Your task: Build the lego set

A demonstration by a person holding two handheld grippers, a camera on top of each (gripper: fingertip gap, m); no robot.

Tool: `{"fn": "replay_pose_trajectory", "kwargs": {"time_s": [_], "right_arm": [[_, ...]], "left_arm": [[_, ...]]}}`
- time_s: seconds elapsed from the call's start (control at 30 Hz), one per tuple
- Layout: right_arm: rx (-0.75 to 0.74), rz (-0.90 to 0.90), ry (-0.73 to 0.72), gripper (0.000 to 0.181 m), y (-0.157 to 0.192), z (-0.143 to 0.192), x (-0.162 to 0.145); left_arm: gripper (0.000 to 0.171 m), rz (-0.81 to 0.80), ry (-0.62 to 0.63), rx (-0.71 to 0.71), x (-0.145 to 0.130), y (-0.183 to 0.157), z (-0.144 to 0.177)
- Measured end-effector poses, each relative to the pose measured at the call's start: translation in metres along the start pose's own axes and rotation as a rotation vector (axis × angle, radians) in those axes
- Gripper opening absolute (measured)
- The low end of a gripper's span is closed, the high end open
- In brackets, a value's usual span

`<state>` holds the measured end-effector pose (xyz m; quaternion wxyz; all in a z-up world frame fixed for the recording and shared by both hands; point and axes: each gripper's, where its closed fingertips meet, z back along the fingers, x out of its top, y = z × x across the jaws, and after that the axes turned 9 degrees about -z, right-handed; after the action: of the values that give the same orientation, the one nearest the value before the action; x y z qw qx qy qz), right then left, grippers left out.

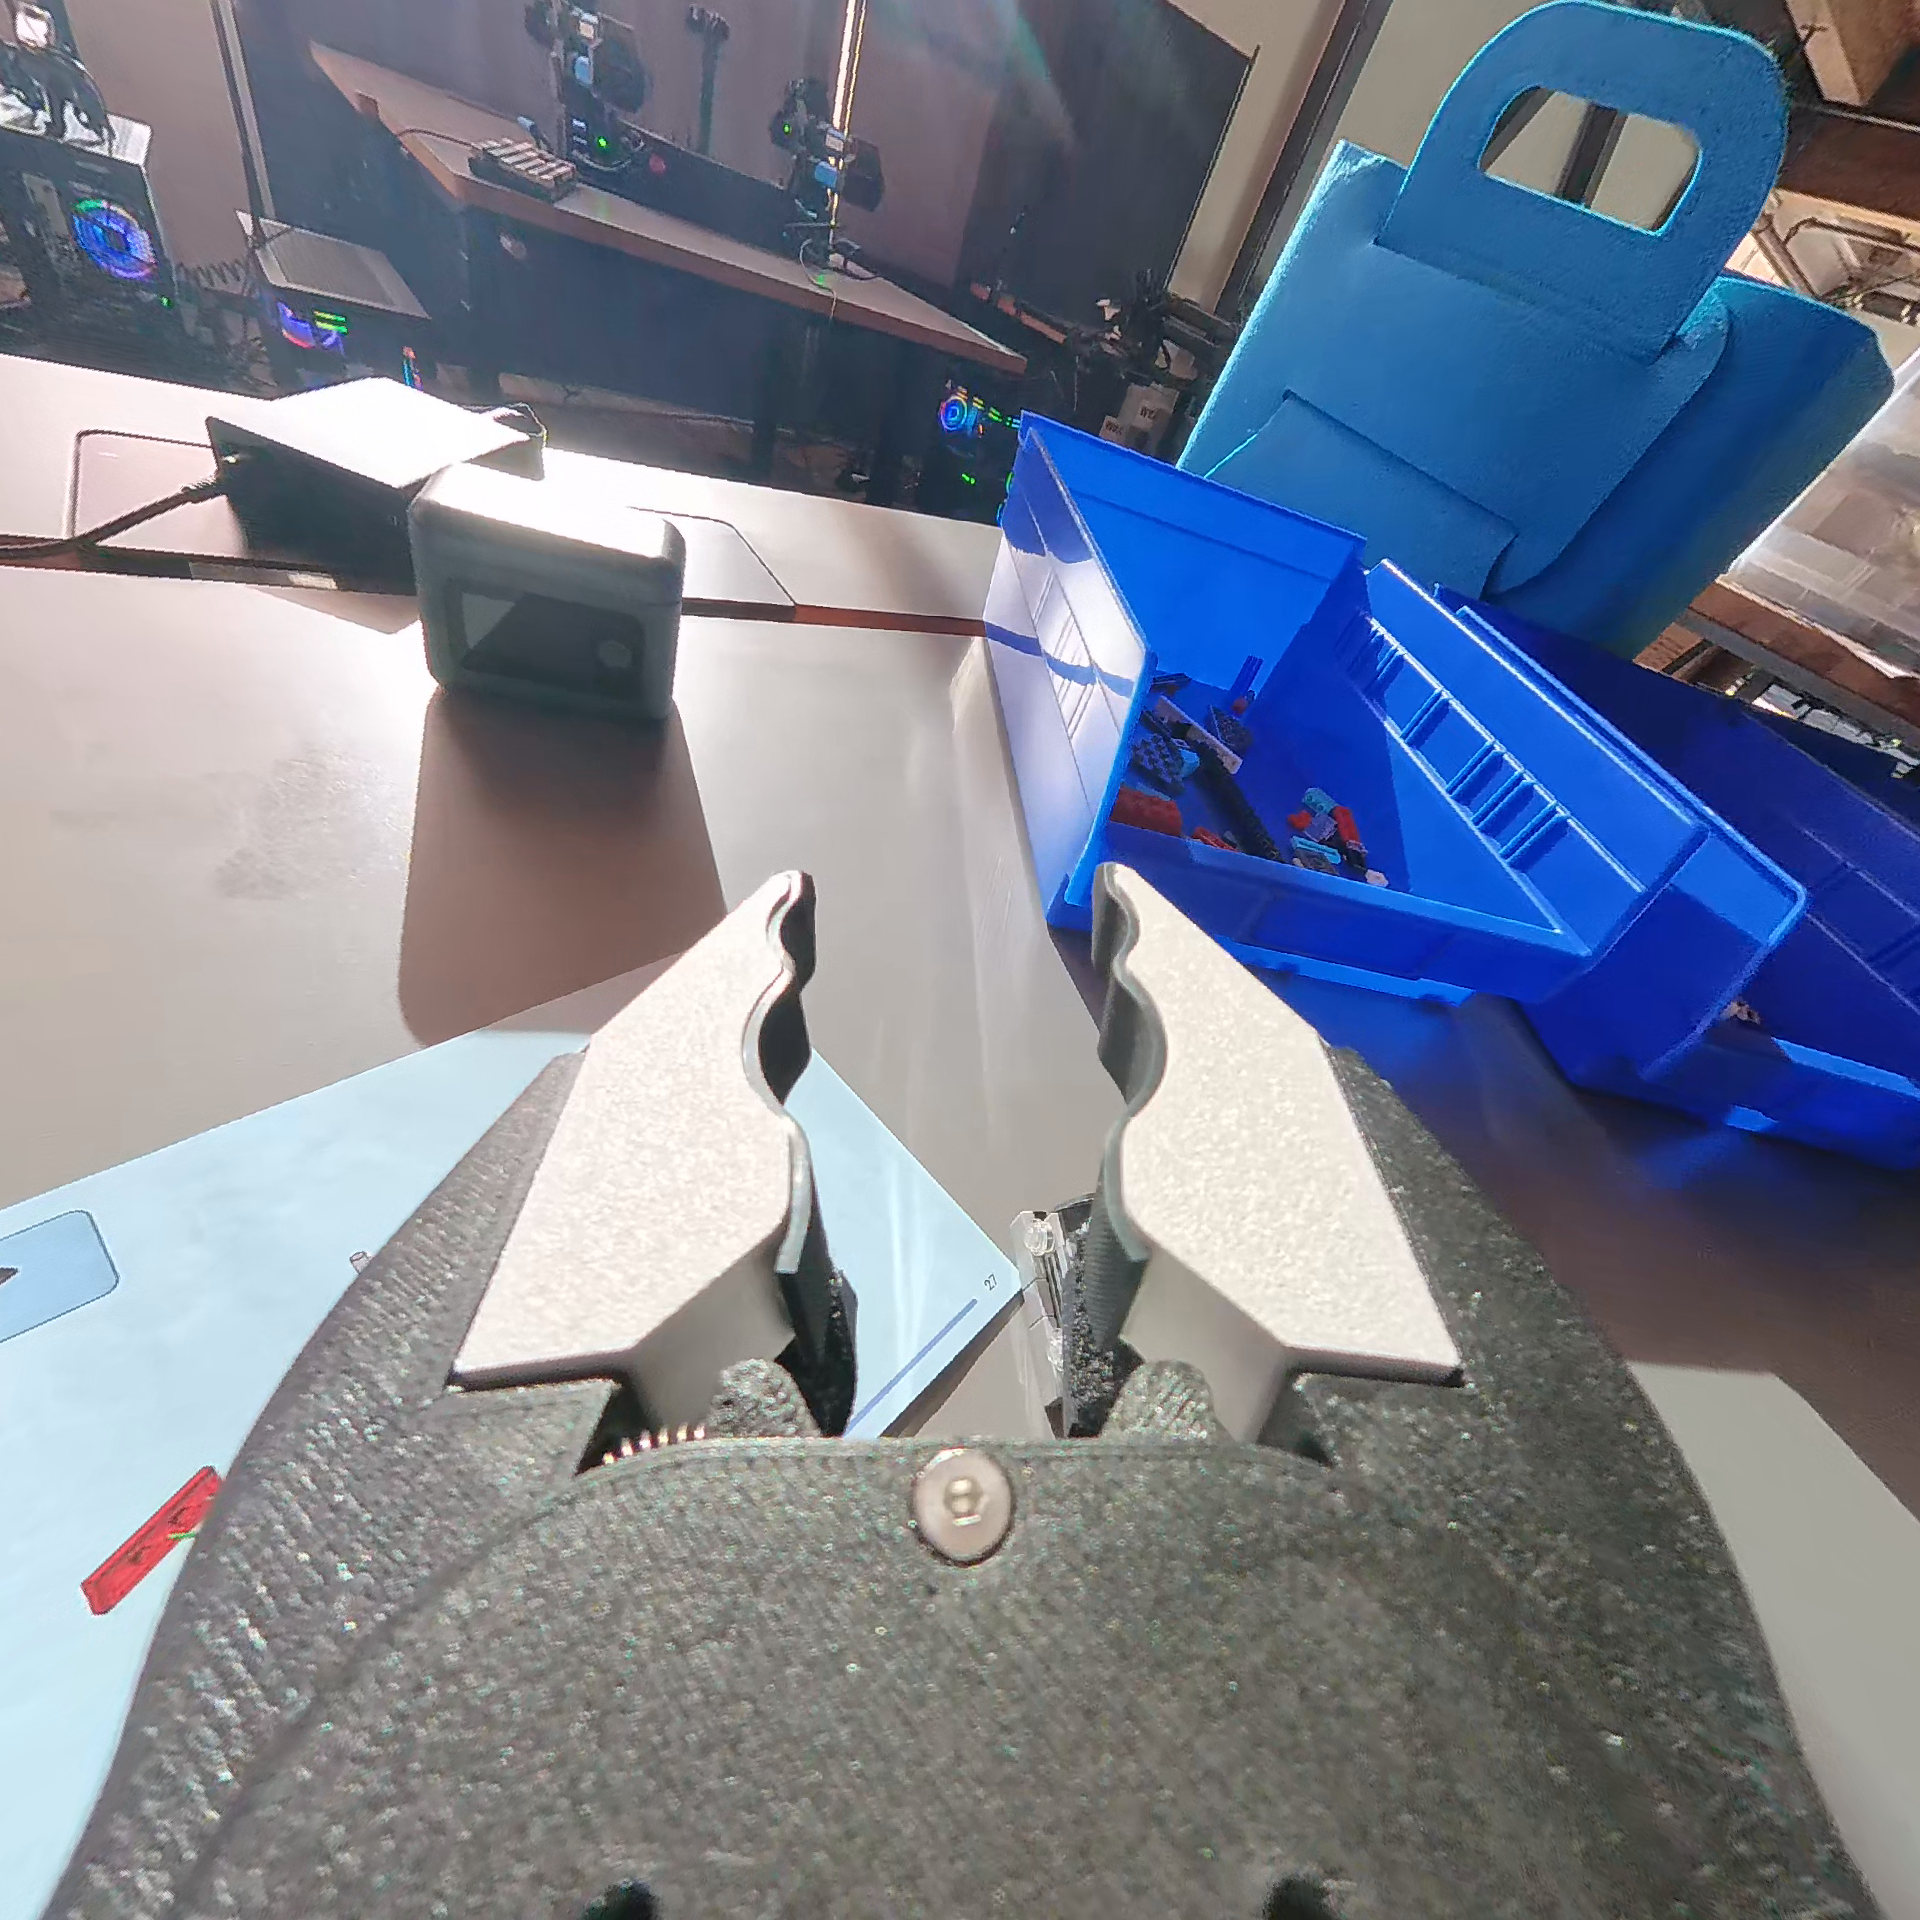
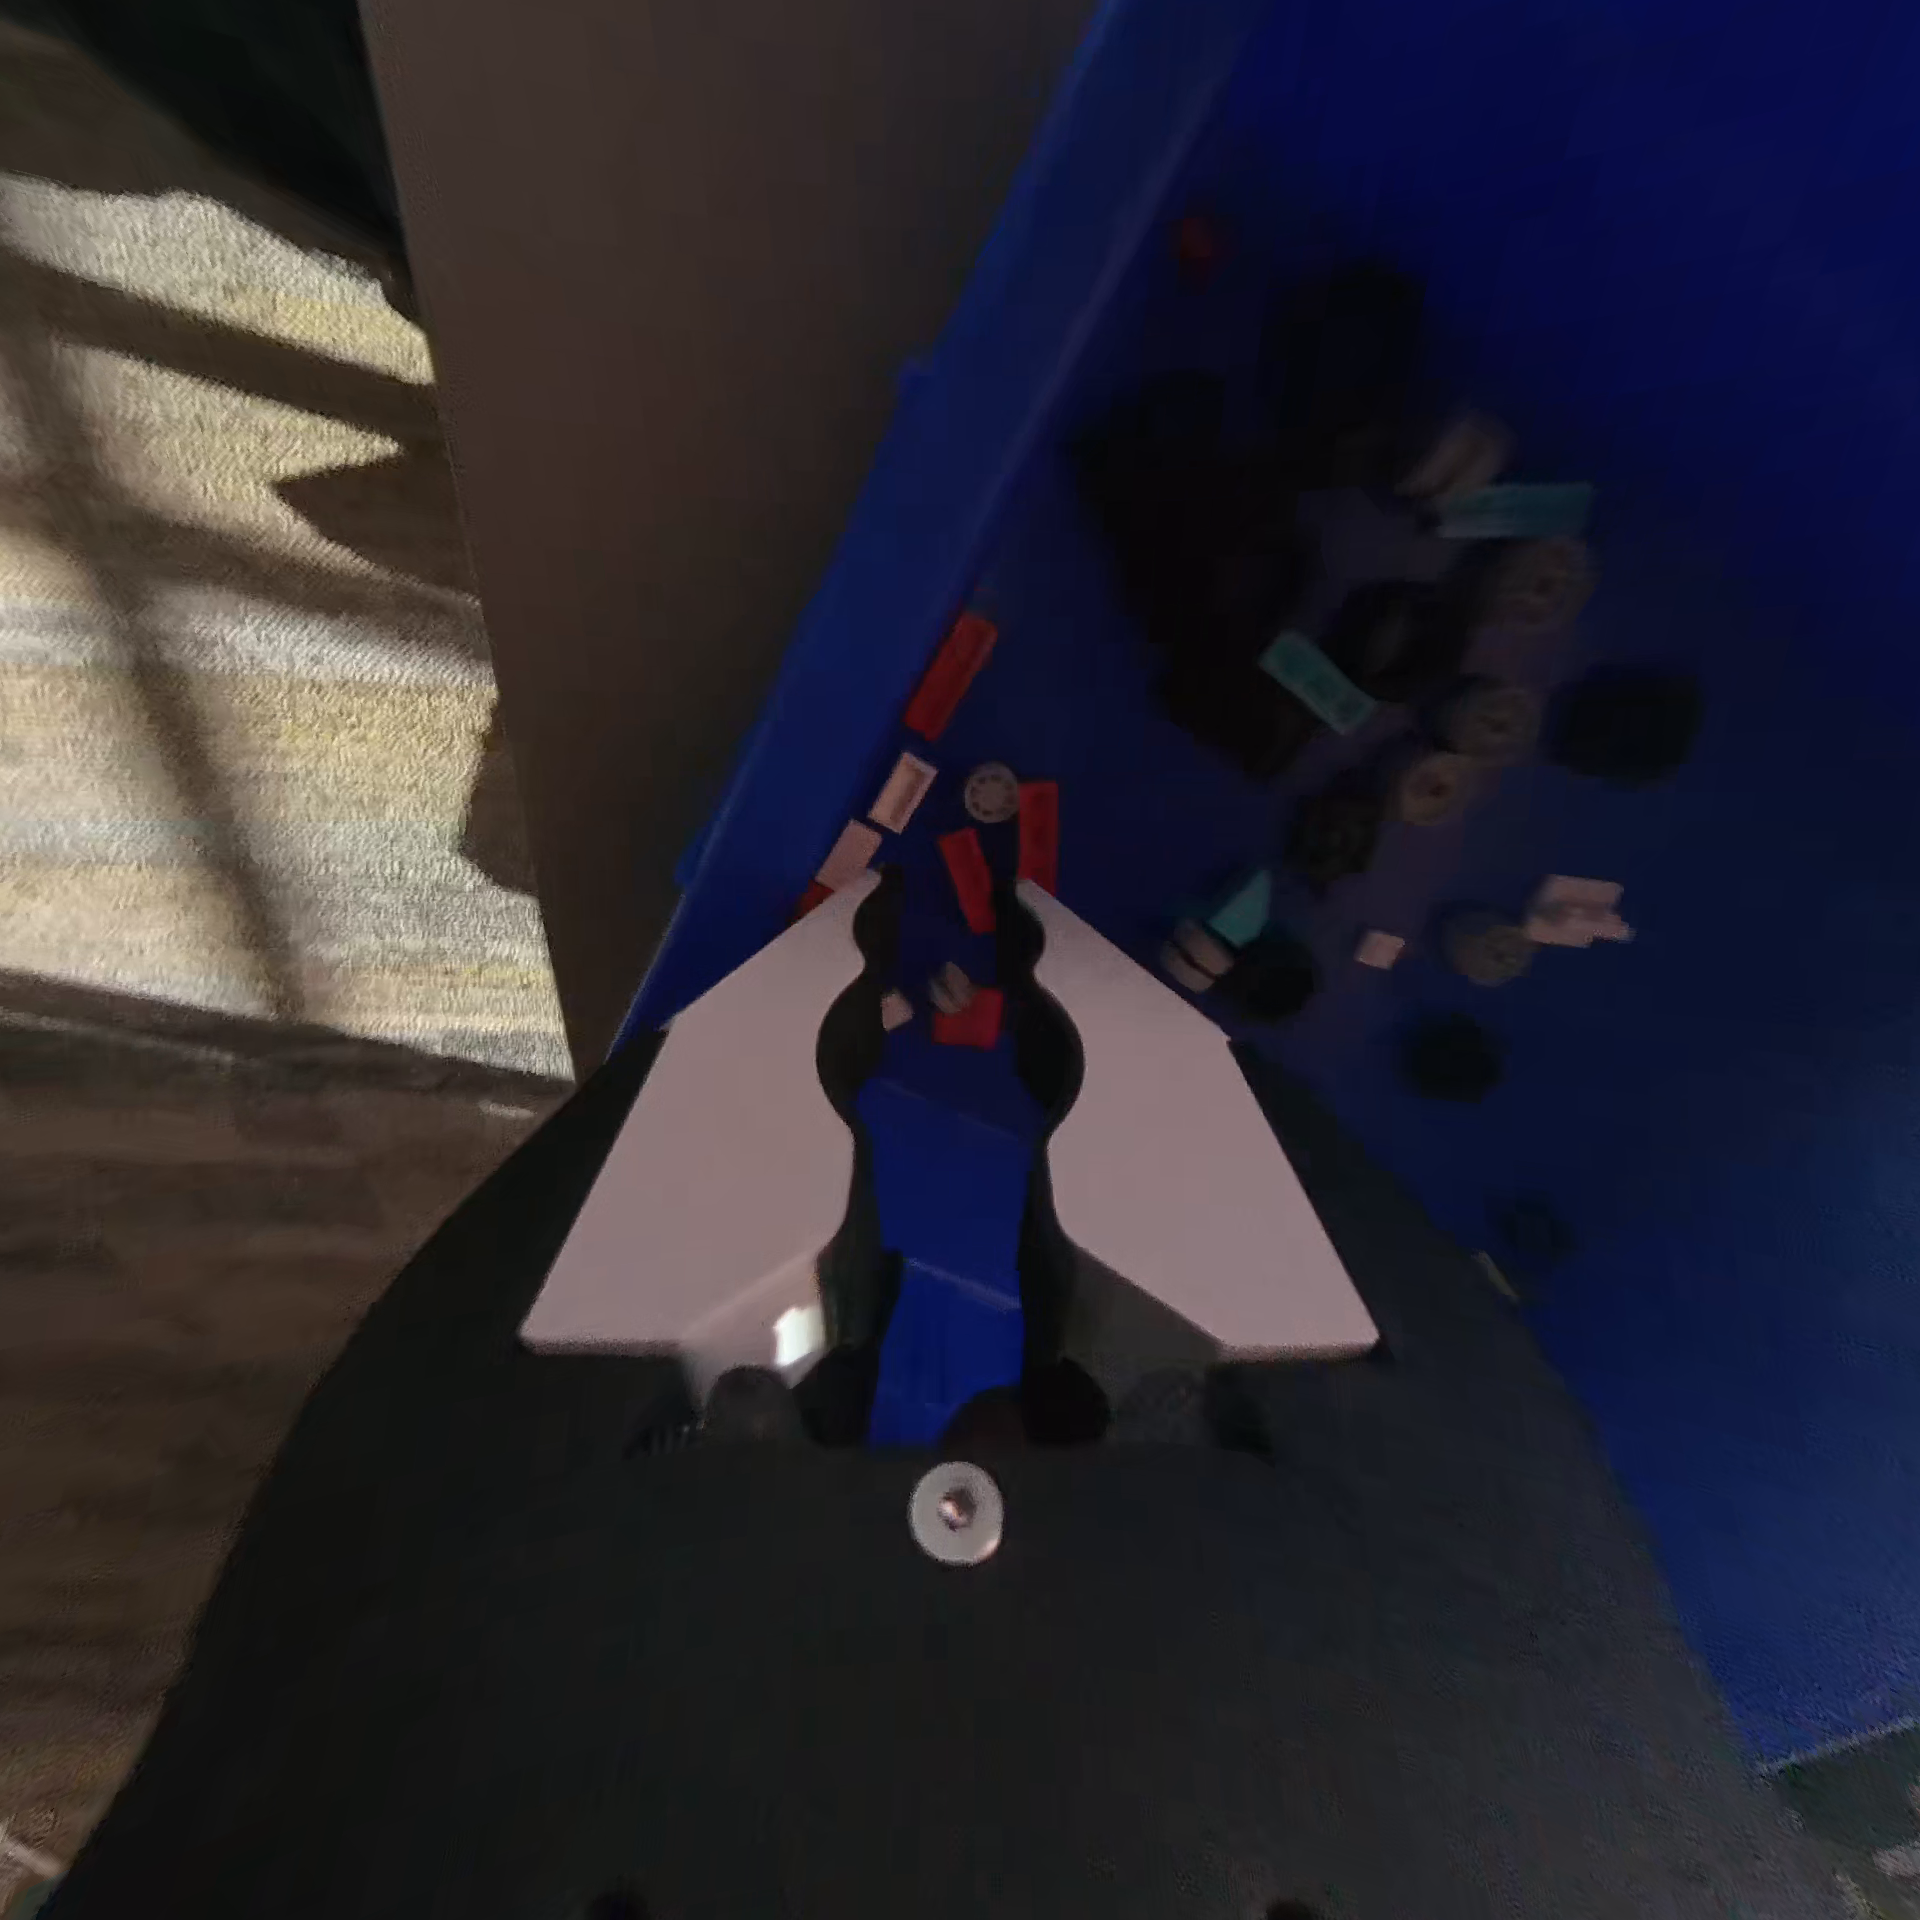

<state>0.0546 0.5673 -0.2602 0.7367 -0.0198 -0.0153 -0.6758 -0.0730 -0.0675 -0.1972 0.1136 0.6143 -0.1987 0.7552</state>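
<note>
In the left wrist view my left gripper [image 1: 954, 881] is open and empty, held above the table over the corner of a pale blue instruction booklet [image 1: 260, 1299]. A small clear piece [image 1: 1042, 1273] shows low down beside the right finger. A blue bin [image 1: 1299, 935] with several loose lego pieces [image 1: 1195, 758] stands ahead to the right. In the blurred right wrist view my right gripper [image 2: 948, 881] reaches into a blue bin [image 2: 1039, 343], its jaws a narrow gap apart. A small red plate [image 2: 966, 878] lies between the fingertips, apart from the left one.
A grey box-shaped device [image 1: 545, 603] stands on the table [image 1: 260, 779] ahead left, with a dark flat device [image 1: 312, 478] and cable behind it. A second blue bin [image 1: 1766, 935] and blue foam block [image 1: 1507, 364] are at the right. Black wheels [image 2: 1621, 722], teal and tan pieces lie deeper in the bin. Spacing between my two grippers at the tips: around 65 centimetres. My left tips are roughly 30 centimetres from the dark flat device [image 1: 312, 478].
</note>
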Motion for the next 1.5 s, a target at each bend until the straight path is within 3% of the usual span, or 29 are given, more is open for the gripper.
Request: {"fn": "replay_pose_trajectory", "kwargs": {"time_s": [0.3, 0.43, 0.67, 0.8, 0.93, 1.03, 1.2, 1.3, 1.4, 1.5], "right_arm": [[0.055, 0.022, 0.043, 0.021, -0.002, -0.022, -0.008], [0.056, 0.019, 0.013, 0.012, -0.007, -0.023, -0.004], [-0.024, -0.072, -0.069, 0.011, -0.015, -0.001, 0.010], [-0.158, -0.147, -0.292, 0.011, -0.017, 0.046, 0.054], [-0.240, -0.168, -0.606, 0.011, 0.003, 0.077, 0.135], [-0.173, -0.252, -0.820, 0.011, 0.024, 0.065, 0.206], [-0.109, -0.339, -0.846, 0.010, 0.036, 0.002, 0.291], [-0.156, -0.399, -0.848, 0.011, 0.021, -0.012, 0.310], [-0.193, -0.419, -0.782, 0.027, 0.012, -0.020, 0.303], [-0.181, -0.399, -0.774, 0.032, 0.018, -0.008, 0.290]], "left_arm": [[0.054, 0.019, 0.008, 0.001, -0.001, 0.002, -0.001], [0.054, 0.014, -0.001, 0.006, 0.000, 0.002, 0.000], [0.054, 0.007, -0.036, 0.002, 0.005, 0.000, 0.004], [0.054, 0.015, -0.063, -0.010, 0.008, 0.000, 0.007], [0.054, 0.017, -0.102, -0.018, 0.013, -0.001, 0.011], [0.054, 0.019, -0.119, -0.021, 0.015, -0.001, 0.013], [0.054, 0.045, -0.131, -0.047, 0.015, -0.002, 0.015], [0.054, 0.074, -0.145, -0.065, 0.016, -0.002, 0.017], [0.054, 0.100, -0.161, -0.077, 0.018, -0.001, 0.021], [0.054, 0.111, -0.171, -0.082, 0.018, -0.001, 0.024]]}}
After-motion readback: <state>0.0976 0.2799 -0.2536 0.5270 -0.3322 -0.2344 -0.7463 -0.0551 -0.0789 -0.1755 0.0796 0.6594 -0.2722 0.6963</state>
